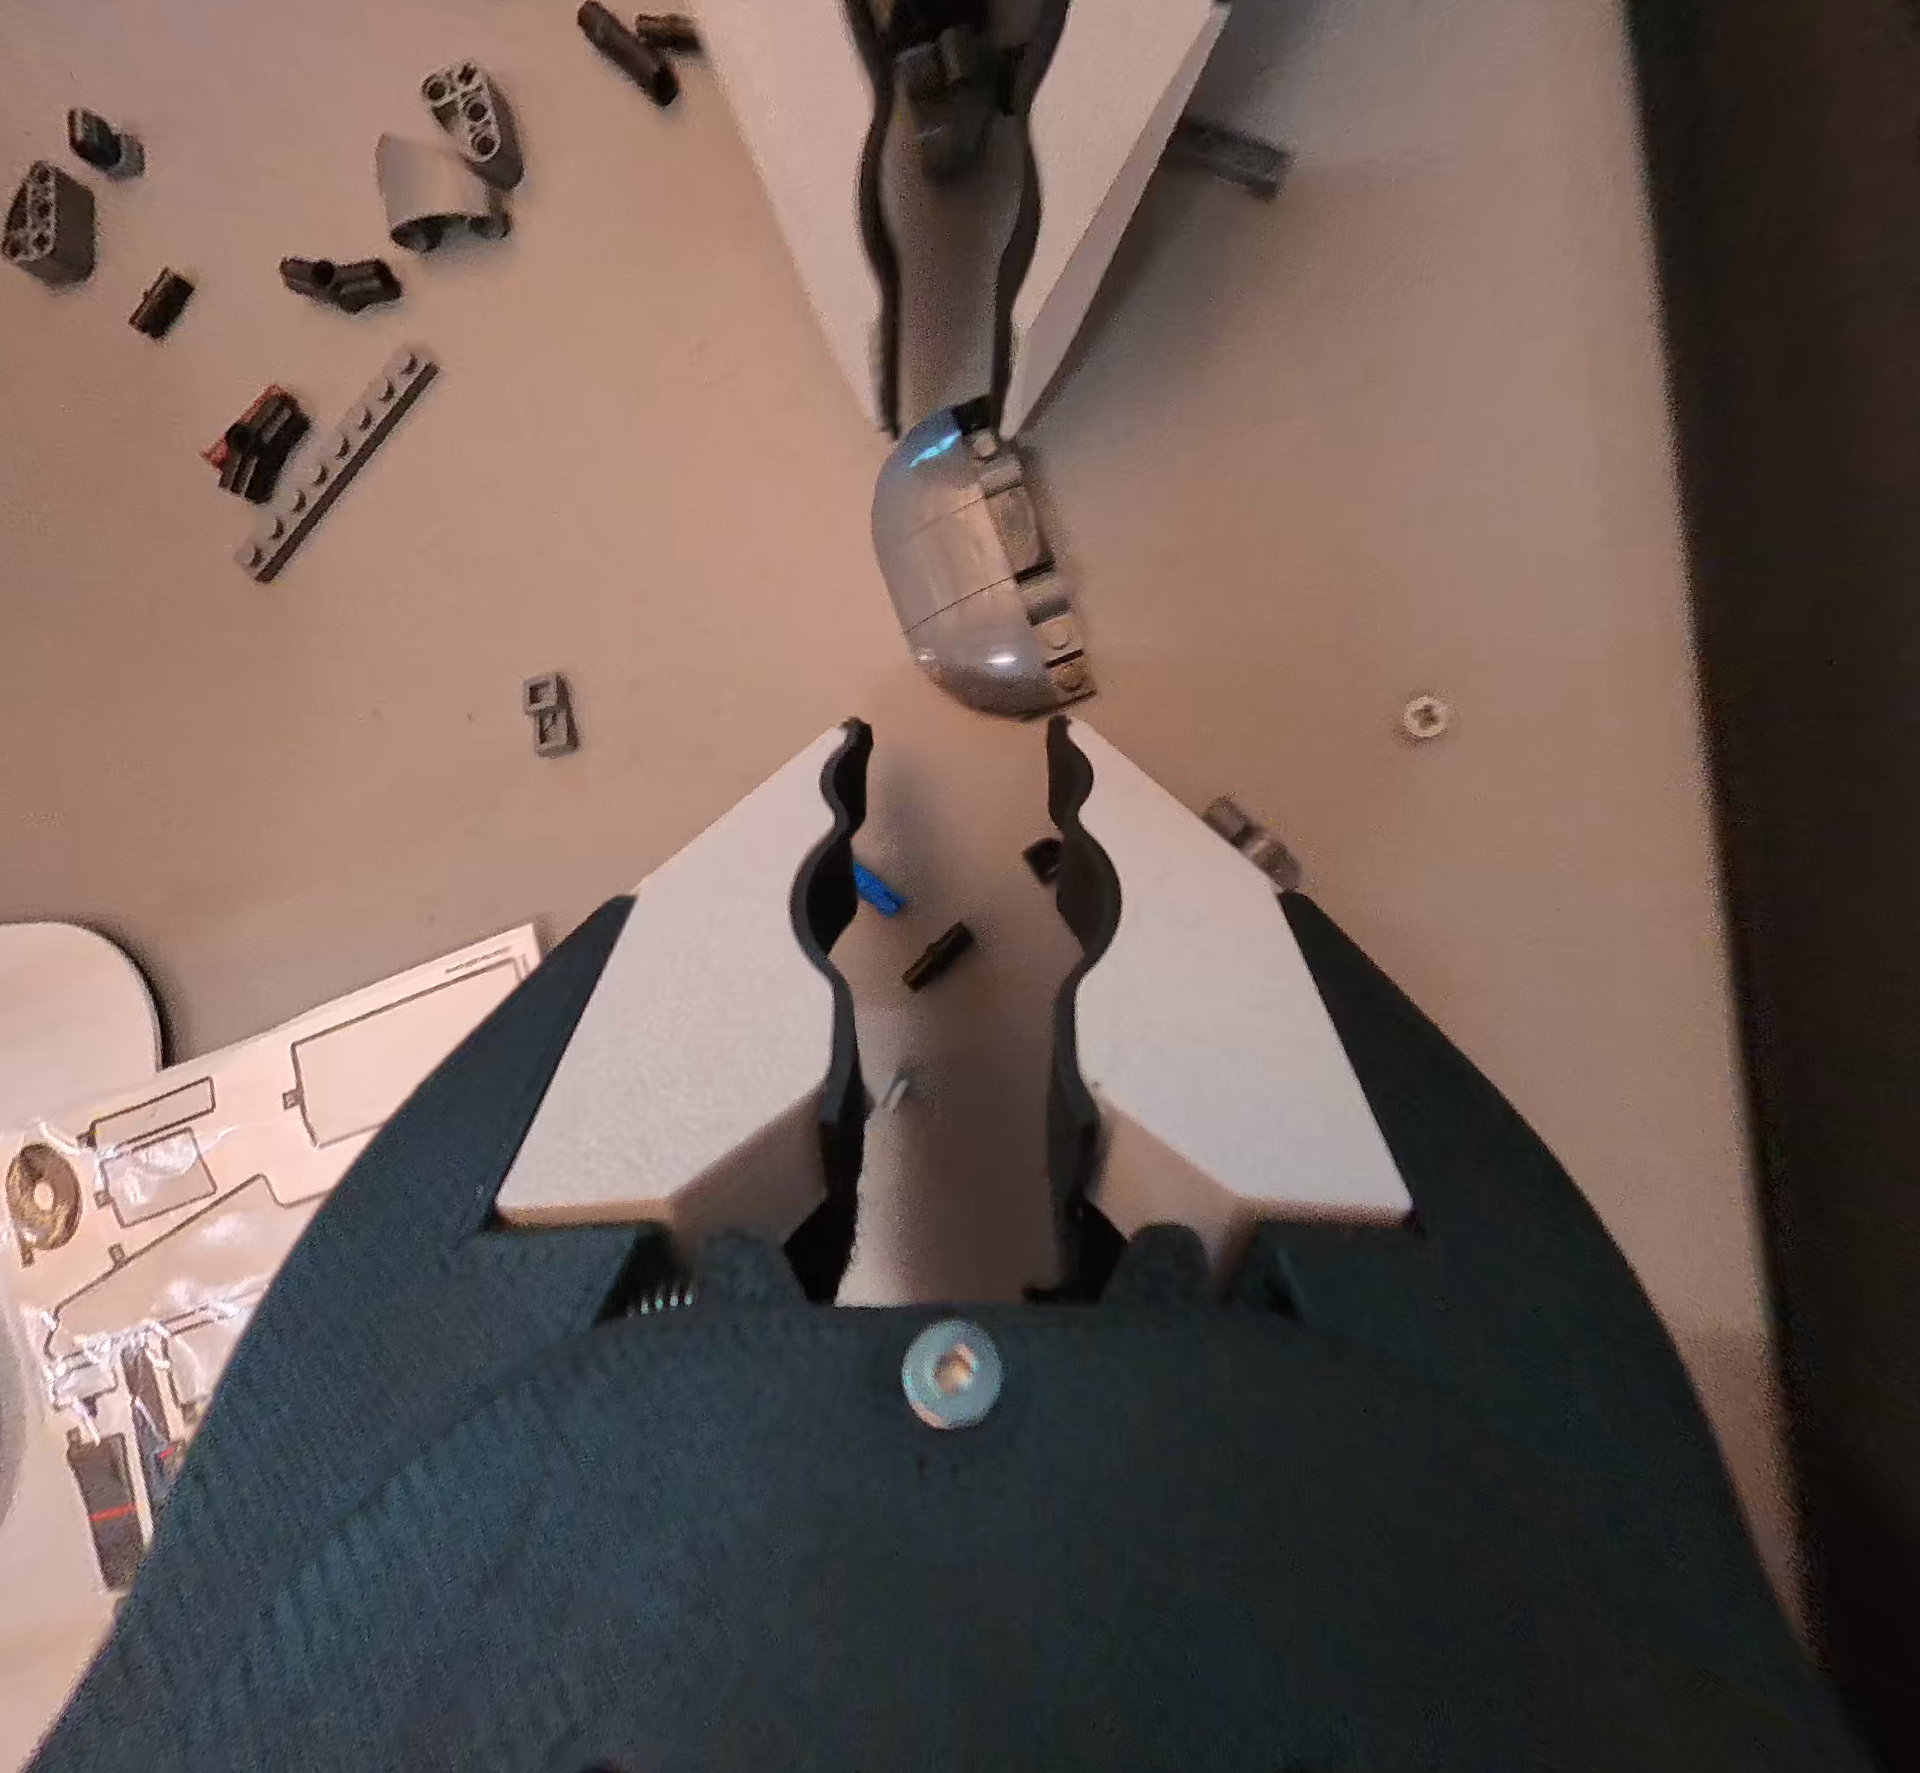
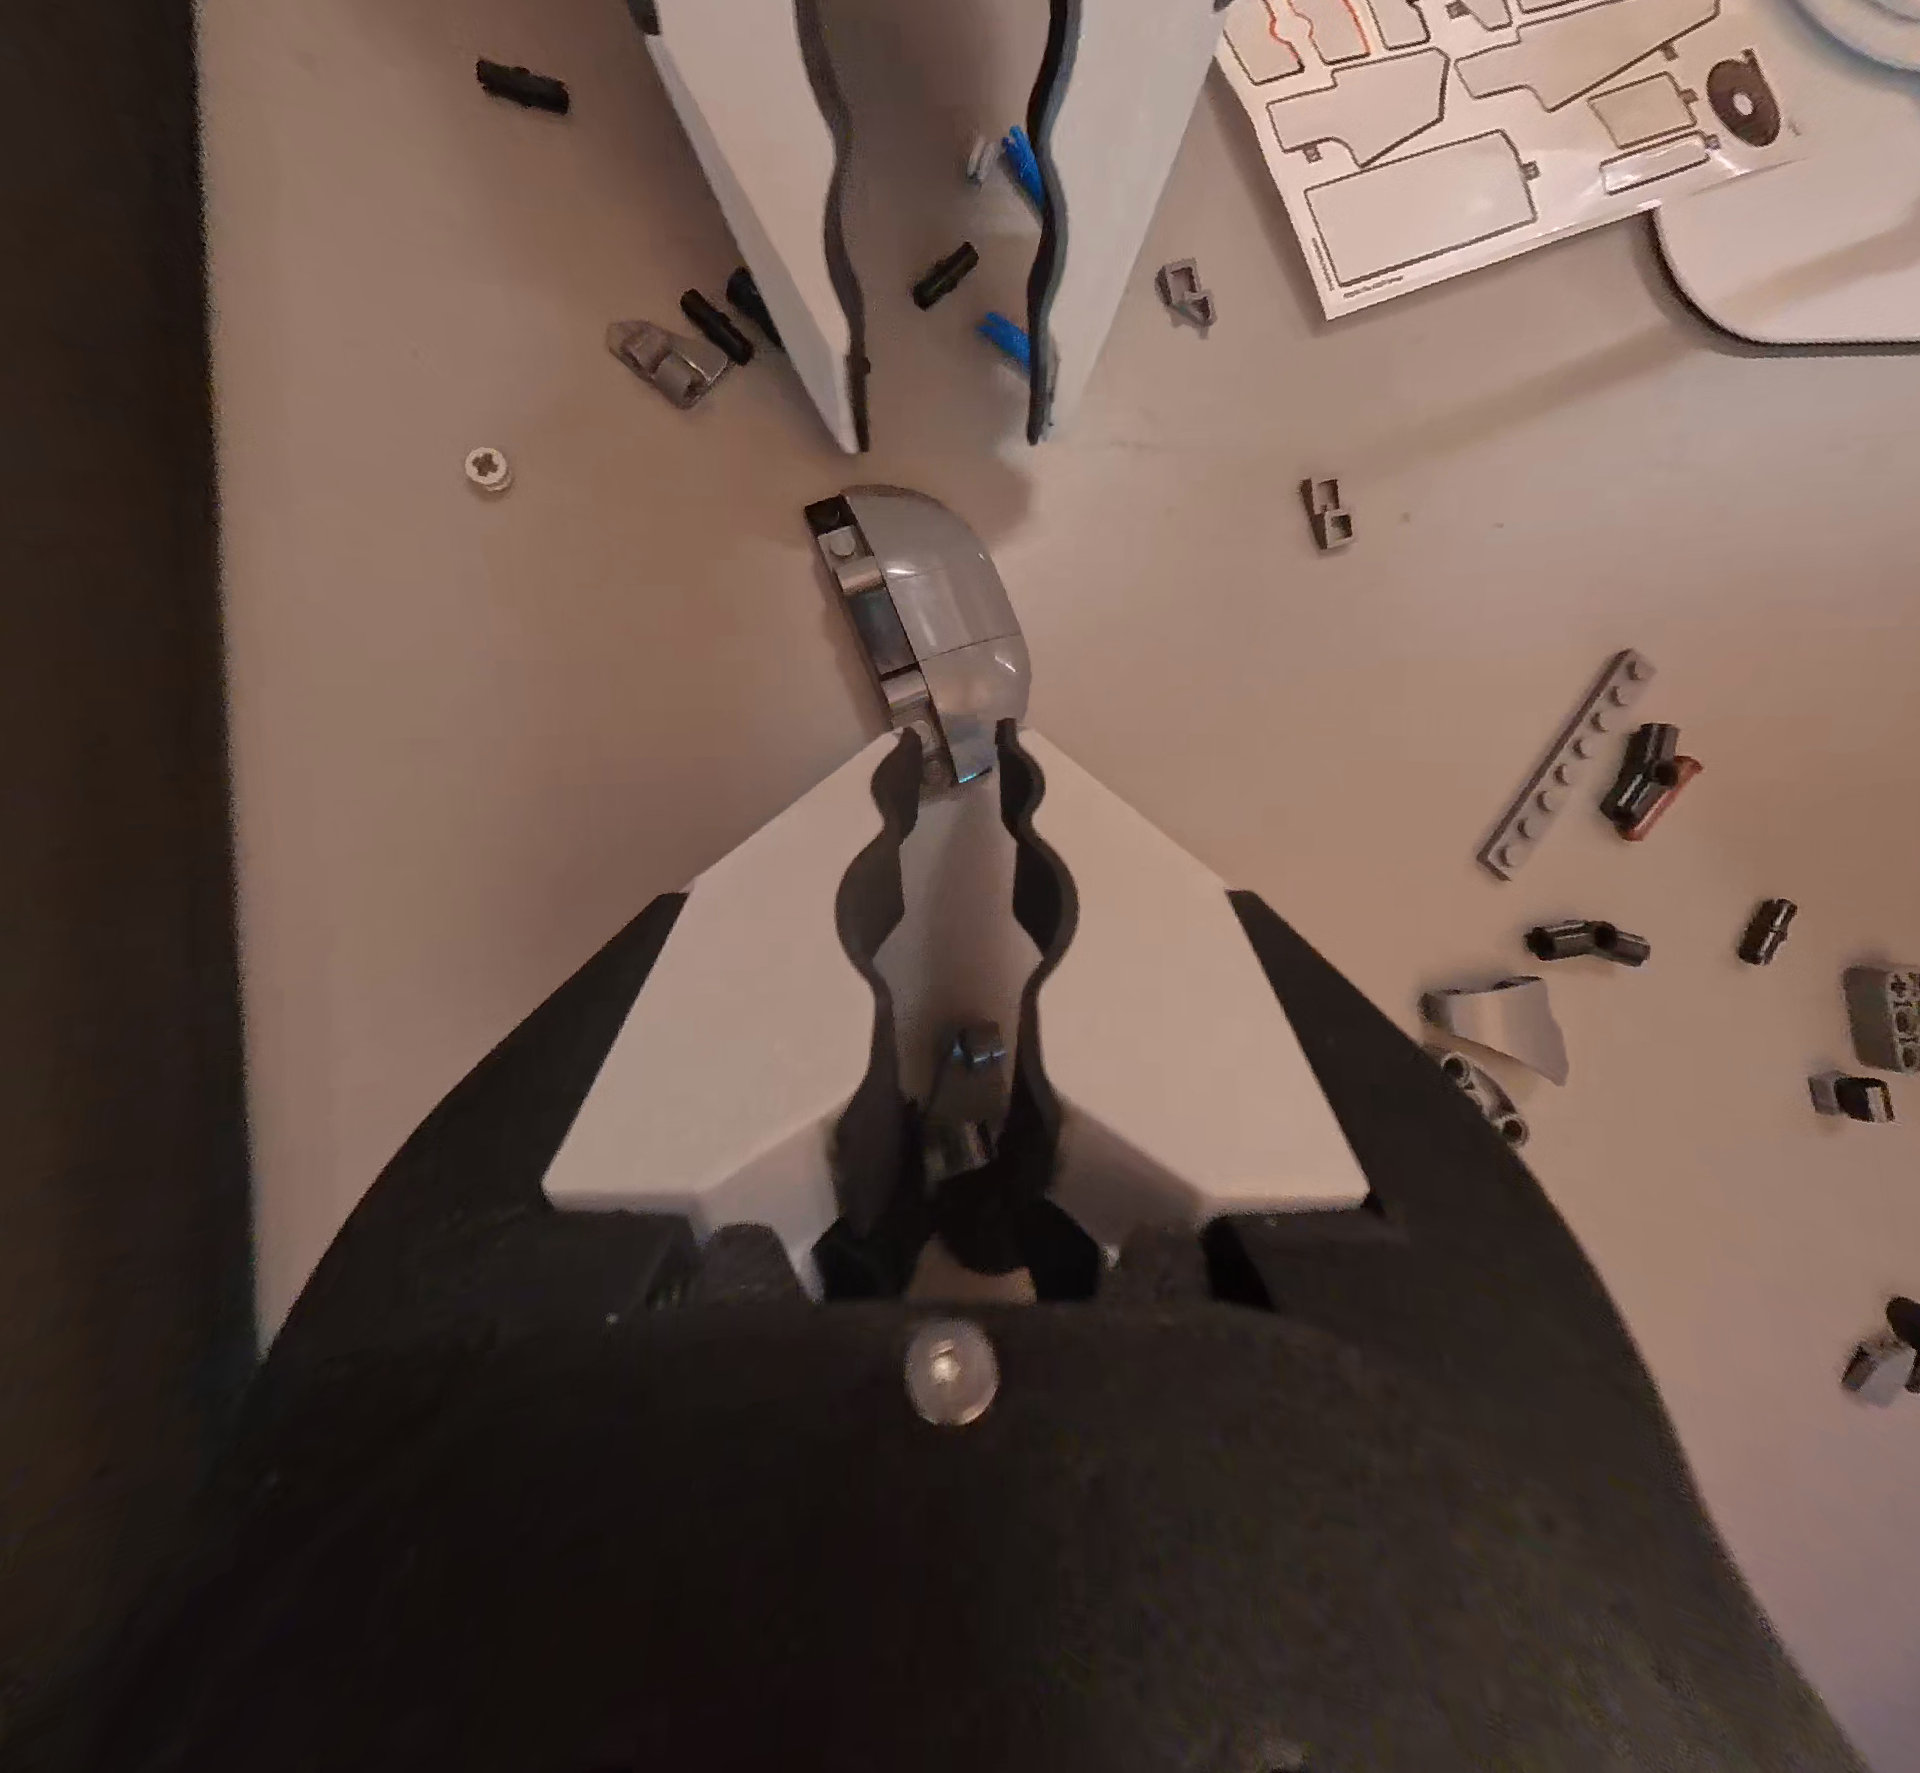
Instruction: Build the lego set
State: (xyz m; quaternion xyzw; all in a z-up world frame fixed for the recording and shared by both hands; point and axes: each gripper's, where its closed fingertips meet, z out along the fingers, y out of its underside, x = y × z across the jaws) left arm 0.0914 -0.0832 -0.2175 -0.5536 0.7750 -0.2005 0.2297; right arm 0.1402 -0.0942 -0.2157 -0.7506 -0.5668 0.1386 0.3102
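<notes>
A rounded light-grey lego assembly with dark-grey studded plates along one side is held just over the beige table. It also shows in the right wrist view. My right gripper is shut on one end of it and enters the left wrist view from the top. A small grey part sits deep between its fingers. My left gripper is open and empty. Its tips stand just short of the assembly's other end, as the right wrist view also shows.
Loose parts lie on the table: a long grey plate, black pins, blue pins, a white round piece, and grey curved panels. A sticker sheet lies over a white tray. The table's dark edge is close. The tips of one gripper are about 6 cm away from the tips of the other. My left gripper's tips are some 7 cm from the white round piece. It turns up in the right wrist view as well.
</notes>
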